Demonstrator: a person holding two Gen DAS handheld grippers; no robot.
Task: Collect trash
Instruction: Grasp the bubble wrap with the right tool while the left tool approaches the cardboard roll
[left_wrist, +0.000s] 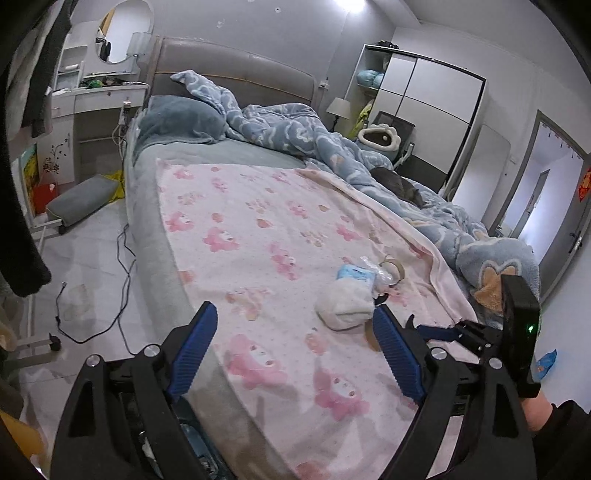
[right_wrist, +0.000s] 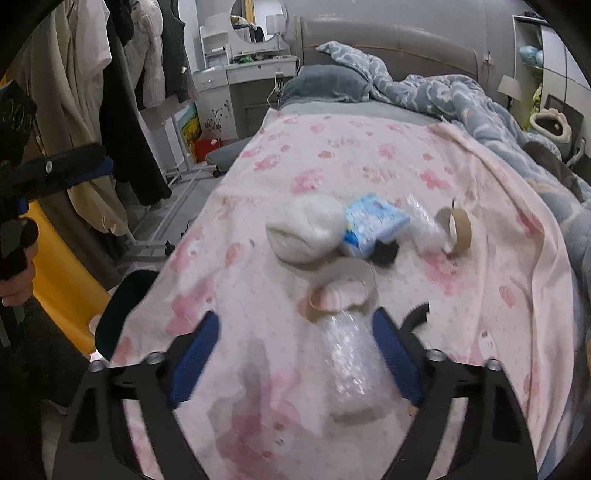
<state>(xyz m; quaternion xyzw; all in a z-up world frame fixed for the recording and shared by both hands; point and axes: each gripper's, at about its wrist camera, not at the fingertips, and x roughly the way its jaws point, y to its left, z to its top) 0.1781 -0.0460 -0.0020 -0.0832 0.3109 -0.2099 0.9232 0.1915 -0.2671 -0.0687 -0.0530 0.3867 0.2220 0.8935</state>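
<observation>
Pink blanket (right_wrist: 369, 155) on the bed carries scattered trash (right_wrist: 369, 225); left claw (left_wrist: 295, 354) and right claw (right_wrist: 295, 354) both gape, holding nothing.

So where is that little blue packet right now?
The blue packet lies on the pink blanket mid-bed, touching the white wad on its left, with the cardboard tape roll off to its right.

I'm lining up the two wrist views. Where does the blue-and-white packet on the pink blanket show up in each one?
Left wrist view: the blue-and-white packet lies right of centre, just behind the white bundle.
Right wrist view: the packet lies above centre, just right of the white bundle.
Shared landmark: the cardboard tape ring, to the right of the packet in both.
</observation>
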